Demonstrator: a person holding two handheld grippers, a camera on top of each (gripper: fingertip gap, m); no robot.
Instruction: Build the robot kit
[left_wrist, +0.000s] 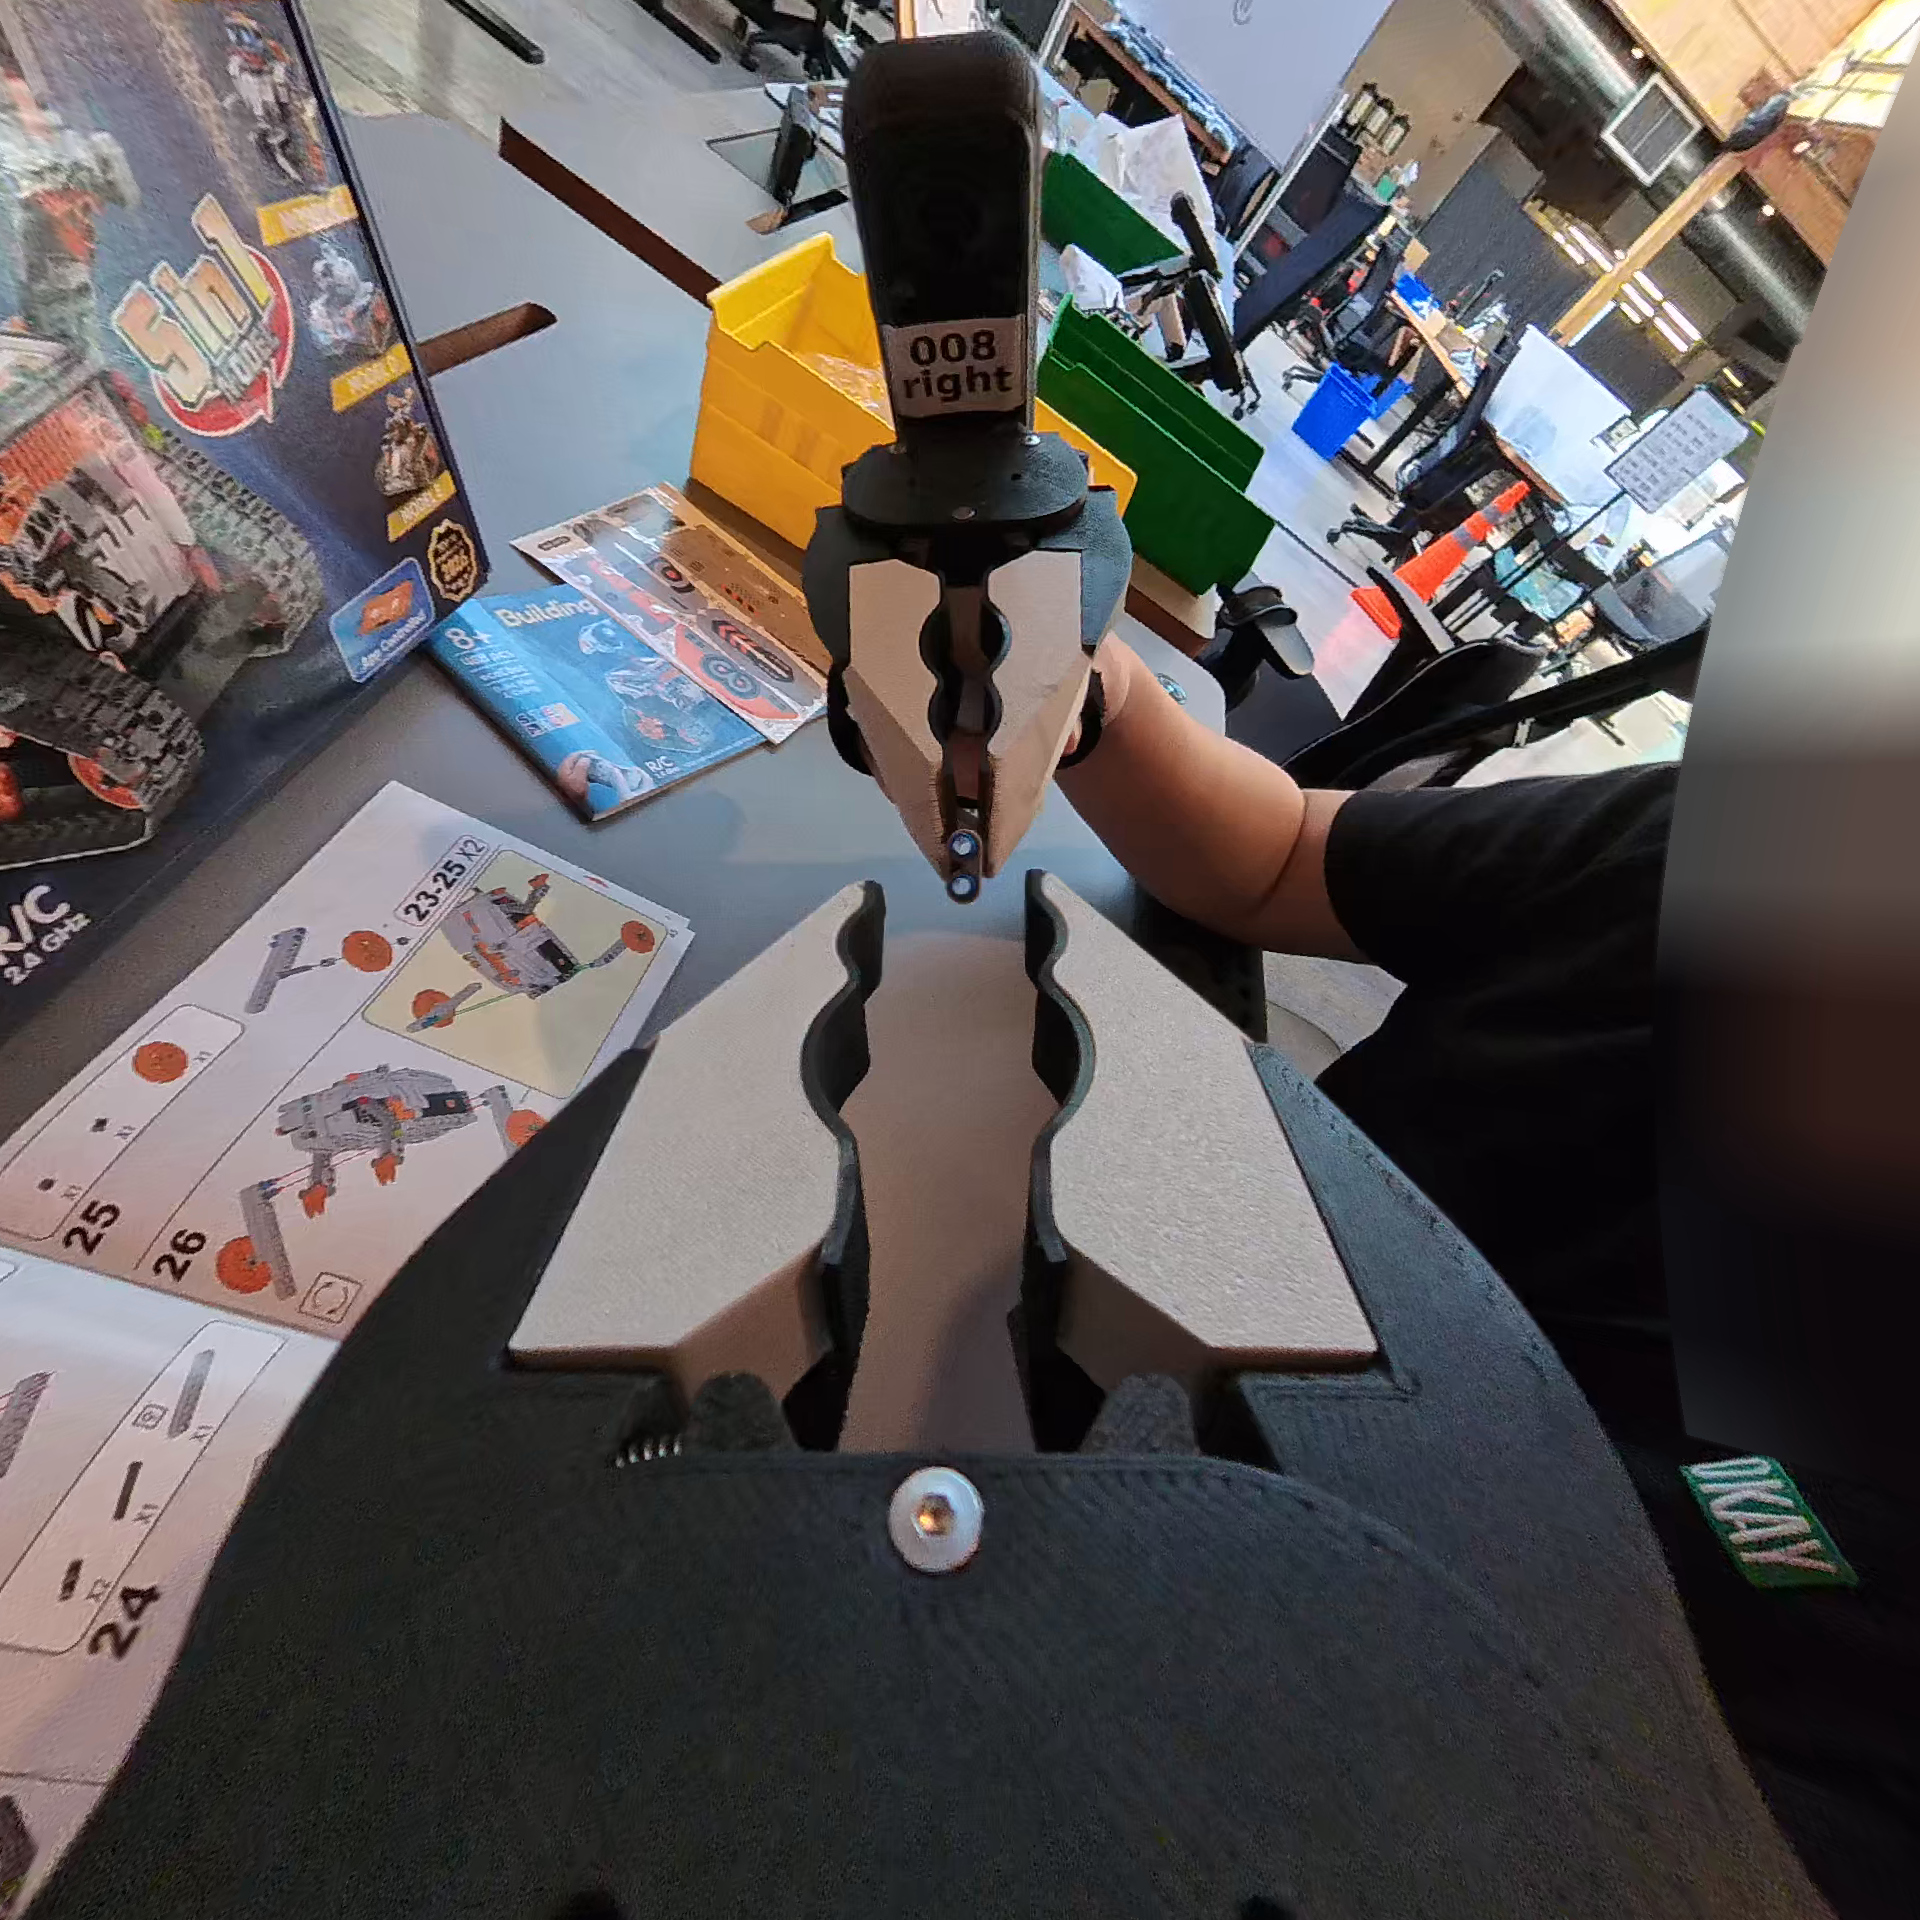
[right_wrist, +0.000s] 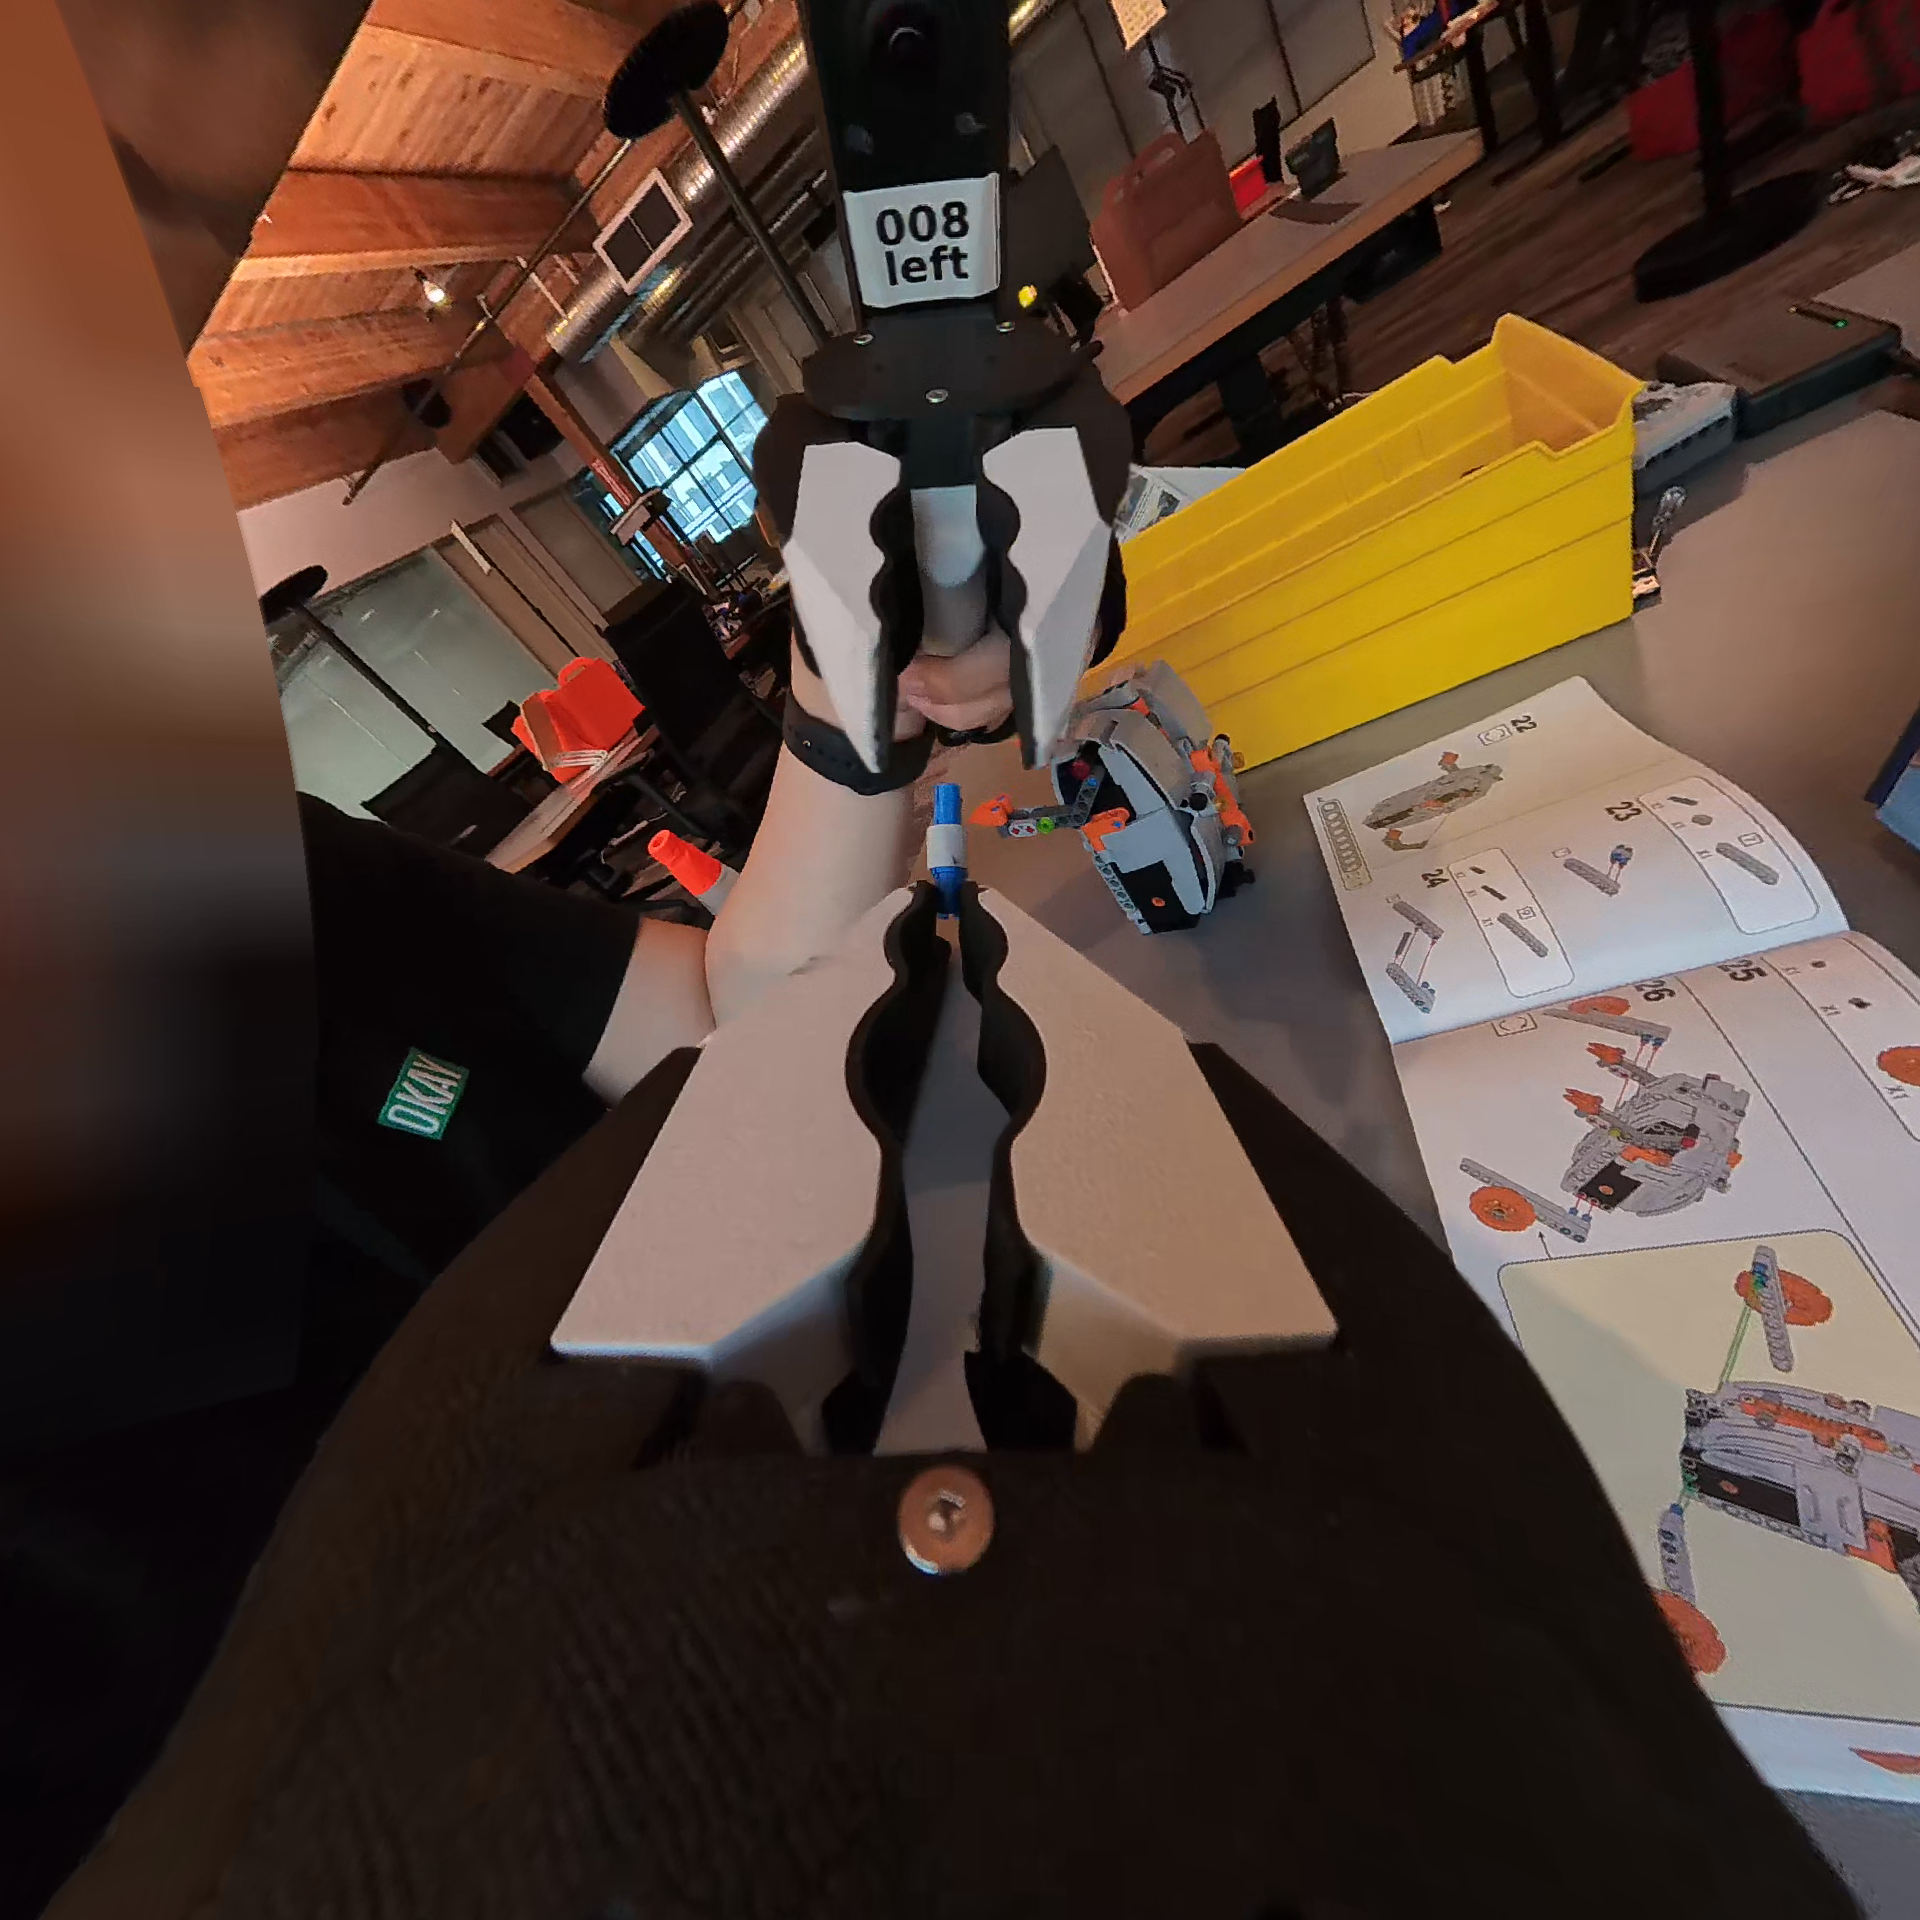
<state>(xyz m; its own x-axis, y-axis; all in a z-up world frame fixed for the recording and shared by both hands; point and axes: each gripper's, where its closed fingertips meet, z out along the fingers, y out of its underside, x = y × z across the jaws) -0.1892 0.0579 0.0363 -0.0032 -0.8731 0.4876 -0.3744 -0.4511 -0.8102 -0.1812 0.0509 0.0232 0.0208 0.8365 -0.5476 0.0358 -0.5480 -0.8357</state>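
My right gripper (right_wrist: 945, 902) is shut on a small blue and white pin piece (right_wrist: 945, 840) that sticks out past its fingertips. My left gripper (left_wrist: 951, 909) is open and empty. The two grippers face each other tip to tip above the grey table (left_wrist: 582, 416). In the left wrist view the right gripper (left_wrist: 968, 847) holds the piece (left_wrist: 964, 883) just in front of my open left fingers. In the right wrist view the left gripper (right_wrist: 956, 750) hangs open just beyond the piece, apart from it. A partly built grey and orange model (right_wrist: 1153, 805) stands on the table behind.
An open instruction booklet (right_wrist: 1662, 1039) lies on the table, also in the left wrist view (left_wrist: 312, 1039). A yellow bin (right_wrist: 1403, 540) stands behind the model. A kit box (left_wrist: 156, 416), a blue booklet (left_wrist: 592, 696), a sticker sheet (left_wrist: 675, 592) and a green bin (left_wrist: 1153, 447) are nearby. Left and right tips are no more than a few centimetres apart.
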